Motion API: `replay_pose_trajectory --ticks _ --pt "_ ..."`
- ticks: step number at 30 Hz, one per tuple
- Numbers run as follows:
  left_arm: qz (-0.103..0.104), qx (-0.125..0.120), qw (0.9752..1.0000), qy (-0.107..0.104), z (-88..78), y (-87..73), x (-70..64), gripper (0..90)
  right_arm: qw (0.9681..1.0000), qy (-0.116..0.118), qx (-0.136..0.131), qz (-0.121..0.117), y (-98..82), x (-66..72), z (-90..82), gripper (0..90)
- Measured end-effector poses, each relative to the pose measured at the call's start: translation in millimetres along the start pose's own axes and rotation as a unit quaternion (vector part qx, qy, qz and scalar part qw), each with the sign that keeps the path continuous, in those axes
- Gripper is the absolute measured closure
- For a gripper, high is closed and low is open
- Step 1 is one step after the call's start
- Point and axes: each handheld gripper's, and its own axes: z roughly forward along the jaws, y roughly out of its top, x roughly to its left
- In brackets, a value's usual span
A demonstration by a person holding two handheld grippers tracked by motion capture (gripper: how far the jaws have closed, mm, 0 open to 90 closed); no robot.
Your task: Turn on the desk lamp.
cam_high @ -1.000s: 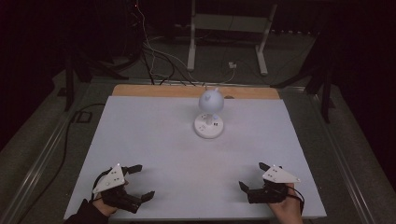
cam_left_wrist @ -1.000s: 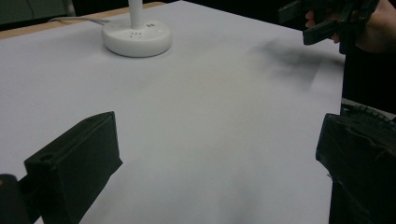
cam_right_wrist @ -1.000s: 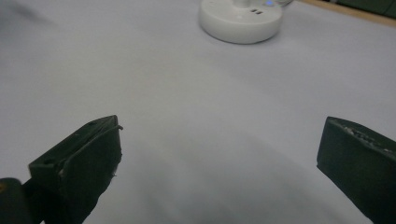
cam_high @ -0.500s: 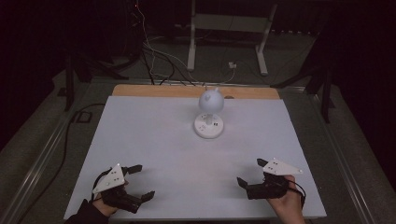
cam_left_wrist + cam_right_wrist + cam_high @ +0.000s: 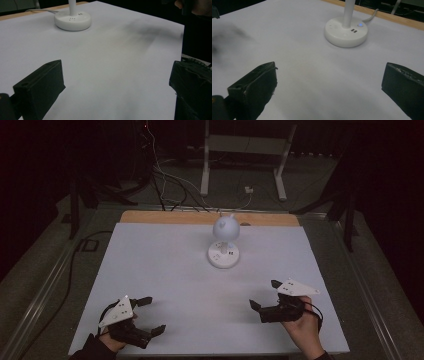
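High view is showing the left tongs [image 5: 150, 315] and the right tongs [image 5: 265, 295] resting low over the near edge of the white counter [image 5: 165, 265], both standing wide with nothing between the jaws. The small white lamp [image 5: 224, 240] is sitting well ahead of both pairs, roughly midway between them and toward the far edge, its round head perched on a thin stem above a disc base. In the right gripper view the lamp base [image 5: 346, 31] is lying ahead and slightly to the right of the gap between the jaws, a blue light glowing on top and a cable [image 5: 372, 17] trailing off behind it. In the left gripper view the base [image 5: 72, 21] is sitting far ahead and to the left of the jaws. As a judgement, the risk is lying in the lamp's build: the head is looking top-heavy on a narrow stem, so tongs arriving high or off-centre could be tipping it rather than gripping it. The smooth, low base may be slipping from the jaws, and the cable could be snagging or dragging the lamp sideways if it is lifted.
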Motion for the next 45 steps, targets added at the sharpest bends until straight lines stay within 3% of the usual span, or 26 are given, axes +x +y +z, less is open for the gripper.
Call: replay_pose_trajectory --ticks 19,45 --pt "-0.004 -0.001 1.0 -0.004 0.5 0.0 -0.1 0.3 1.0 0.006 -0.006 0.001 29.2 -6.3 22.6 0.0" --pt "-0.004 0.001 1.0 -0.006 0.2 -0.3 -0.1 0.3 0.9998 0.013 0.013 0.013 46.7 -6.5 81.2 0.0"
